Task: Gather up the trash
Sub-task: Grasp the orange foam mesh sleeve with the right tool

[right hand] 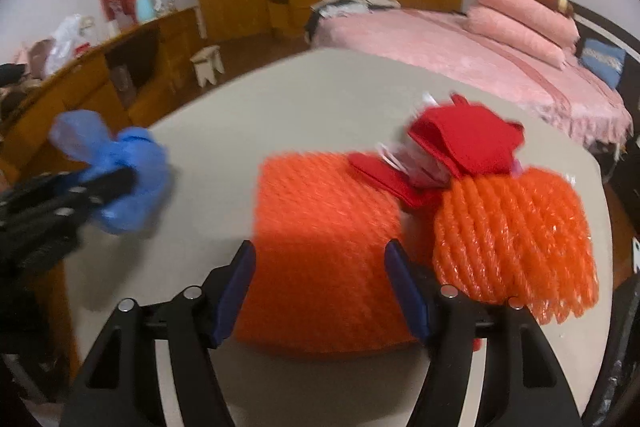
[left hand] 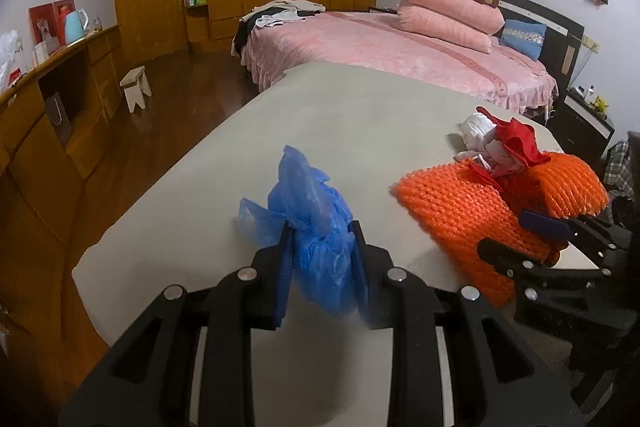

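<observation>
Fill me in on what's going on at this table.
A person is clearing trash with a handheld gripper in each hand. The left gripper is shut on a crumpled blue plastic bag at the near edge of the grey table. The right gripper is open, its fingers on either side of a flat orange foam net that lies on the table. A second orange net, red scraps and white crumpled paper lie beside it, uncollected.

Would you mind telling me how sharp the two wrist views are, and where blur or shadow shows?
Left wrist view: crisp on the blue plastic bag, edges bent by fisheye. Right wrist view: smeared throughout, the orange foam net soft, with a dark shadow on its near part between the right gripper fingers.
</observation>
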Tool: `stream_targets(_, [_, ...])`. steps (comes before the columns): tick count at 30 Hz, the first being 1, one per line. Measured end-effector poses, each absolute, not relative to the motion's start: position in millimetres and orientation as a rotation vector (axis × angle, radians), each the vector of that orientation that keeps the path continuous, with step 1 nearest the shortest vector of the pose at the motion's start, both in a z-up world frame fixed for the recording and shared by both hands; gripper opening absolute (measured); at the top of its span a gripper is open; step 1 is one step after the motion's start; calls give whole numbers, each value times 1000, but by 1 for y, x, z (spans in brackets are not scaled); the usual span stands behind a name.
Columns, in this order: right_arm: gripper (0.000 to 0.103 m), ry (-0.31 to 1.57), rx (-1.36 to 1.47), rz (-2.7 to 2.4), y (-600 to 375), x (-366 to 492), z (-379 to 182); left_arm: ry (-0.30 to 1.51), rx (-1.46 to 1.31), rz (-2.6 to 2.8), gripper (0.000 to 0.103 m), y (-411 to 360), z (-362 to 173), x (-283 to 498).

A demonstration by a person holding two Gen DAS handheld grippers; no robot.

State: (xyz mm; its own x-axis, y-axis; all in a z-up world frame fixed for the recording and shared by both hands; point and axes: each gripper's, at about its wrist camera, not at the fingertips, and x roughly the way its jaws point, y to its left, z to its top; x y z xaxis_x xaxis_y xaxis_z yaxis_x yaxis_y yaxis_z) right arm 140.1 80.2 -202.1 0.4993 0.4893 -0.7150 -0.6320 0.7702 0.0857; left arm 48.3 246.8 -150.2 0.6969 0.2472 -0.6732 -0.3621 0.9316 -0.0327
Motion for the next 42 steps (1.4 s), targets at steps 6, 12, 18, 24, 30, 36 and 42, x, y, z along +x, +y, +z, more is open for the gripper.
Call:
stream_targets(6, [68, 807, -205, 712, 83, 138, -201, 728, -173, 332, 26, 244, -152, 53])
stream_targets(12, [52, 814, -236, 755, 89, 129, -202, 725, -167, 334, 26, 244, -150, 51])
stream_targets(18, [3, 841, -179, 838, 83, 131, -194, 719, -164, 342, 26, 244, -145, 48])
stream_targets(24, [7, 817, -163, 843, 77, 125, -184, 702, -156, 342, 26, 242, -137, 46])
stream_targets(30, [42, 852, -182, 796, 79, 130, -199, 710, -154, 343, 26, 238, -140, 44])
stream_targets(36, [19, 818, -221, 830, 84, 125, -202, 727, -158, 350, 26, 241, -147, 43])
stream_targets(42, [0, 825, -154, 850, 78, 125, -192, 727, -159, 351, 26, 241, -146, 42])
